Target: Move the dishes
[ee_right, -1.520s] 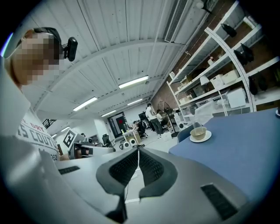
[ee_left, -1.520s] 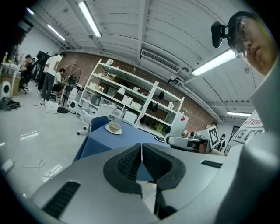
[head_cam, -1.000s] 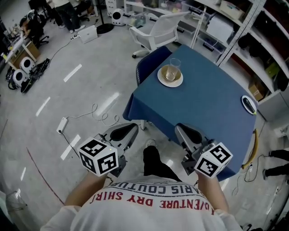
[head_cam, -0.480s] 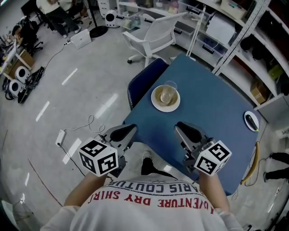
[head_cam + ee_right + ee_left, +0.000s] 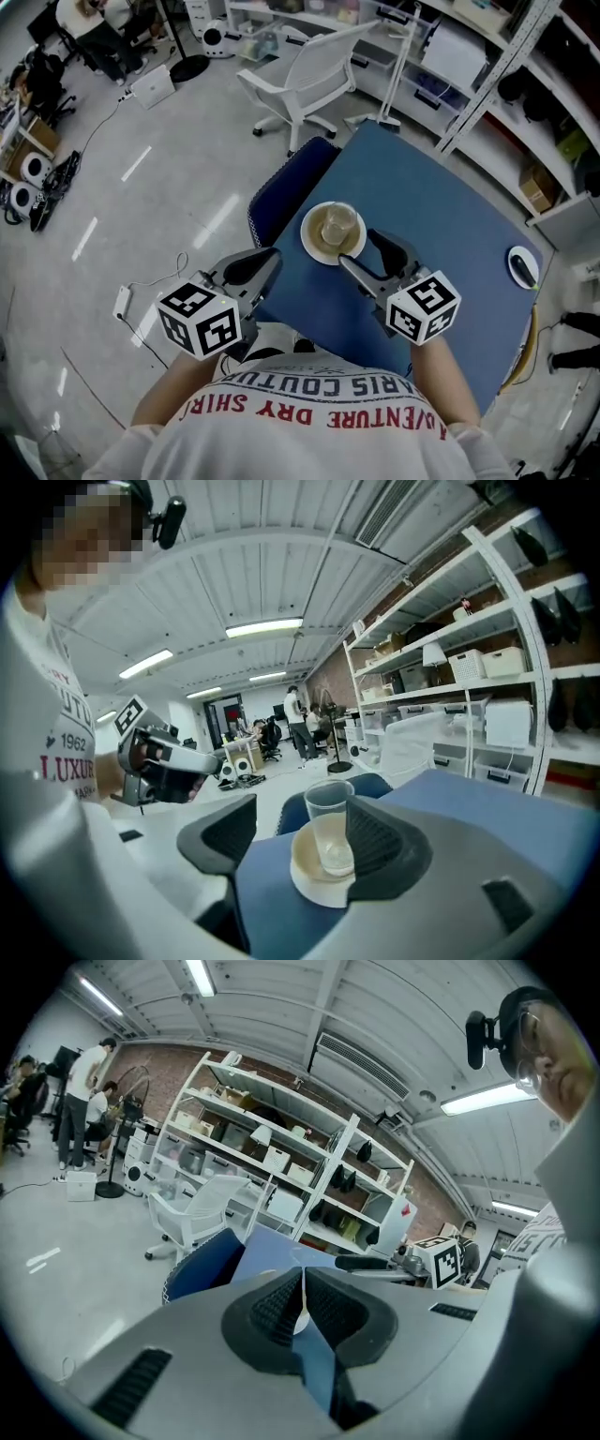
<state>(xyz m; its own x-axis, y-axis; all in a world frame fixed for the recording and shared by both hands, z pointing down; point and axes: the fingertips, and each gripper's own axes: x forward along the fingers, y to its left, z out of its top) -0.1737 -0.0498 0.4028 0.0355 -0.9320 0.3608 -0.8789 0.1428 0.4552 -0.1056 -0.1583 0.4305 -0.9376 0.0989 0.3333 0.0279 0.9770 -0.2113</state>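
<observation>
A cream plate (image 5: 320,244) with a clear glass (image 5: 337,223) standing on it sits near the left corner of the blue table (image 5: 441,234). My right gripper (image 5: 368,257) is open just in front of the plate, low over the table. In the right gripper view the glass (image 5: 329,829) and plate (image 5: 314,878) lie between and just beyond the two spread jaws of that gripper (image 5: 302,841), not touched. My left gripper (image 5: 251,268) hangs shut and empty off the table's left edge; in its own view the pads (image 5: 281,1309) meet.
A small white dish (image 5: 521,266) lies at the table's far right edge. A dark blue chair (image 5: 281,187) is tucked at the table's left side, a white office chair (image 5: 305,80) stands behind it. Shelving (image 5: 525,66) lines the far wall. Cables run on the floor to the left.
The table and plate have come closer. My right gripper has moved forward and left, up to the plate with the glass. The left gripper stayed shut beside the table.
</observation>
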